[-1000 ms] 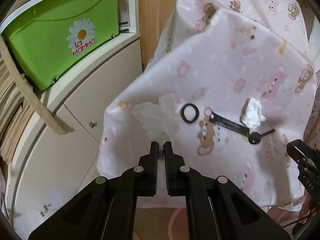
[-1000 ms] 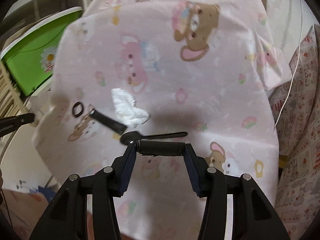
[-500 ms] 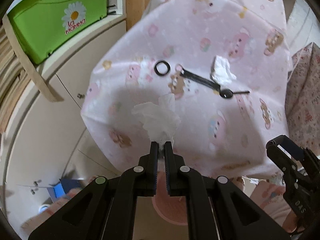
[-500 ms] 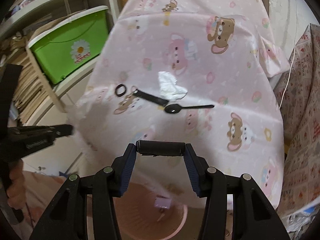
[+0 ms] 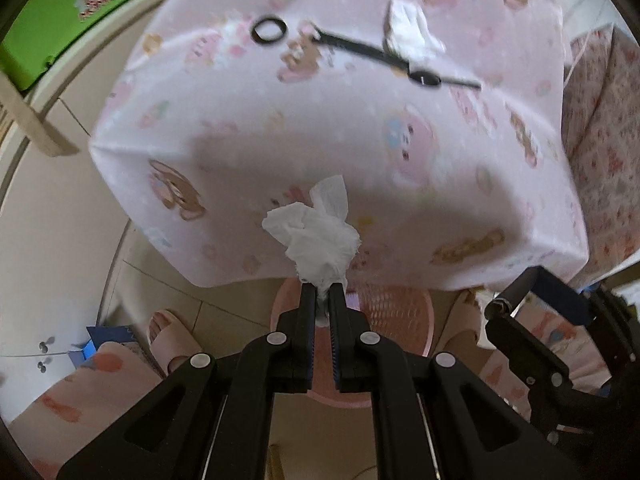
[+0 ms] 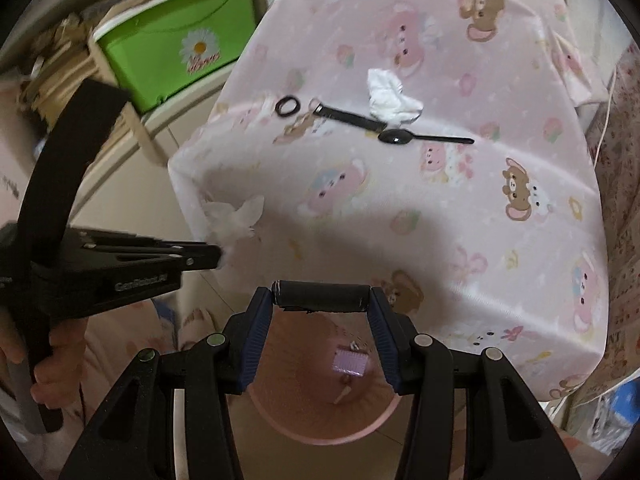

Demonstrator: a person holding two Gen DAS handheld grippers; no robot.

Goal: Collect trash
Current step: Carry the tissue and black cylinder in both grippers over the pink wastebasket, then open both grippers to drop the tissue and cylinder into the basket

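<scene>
Since the frame half a second before, the left gripper, clenched on the crumpled tissue, had pulled back off the table's near edge and hung above the pink bin on the floor. The right gripper, gripping a black cylinder end to end, had likewise moved over the bin's mouth. A second tissue wad, black spoon, black strap and black ring remained toward the table's far edge.

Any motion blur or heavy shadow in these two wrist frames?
Left wrist view: tablecloth print smeared by motion; the tissue held in the left gripper stays sharp. Right wrist view: left edge blurred, the roll in the right gripper crisp, a broad shadow on the cloth's near edge.
</scene>
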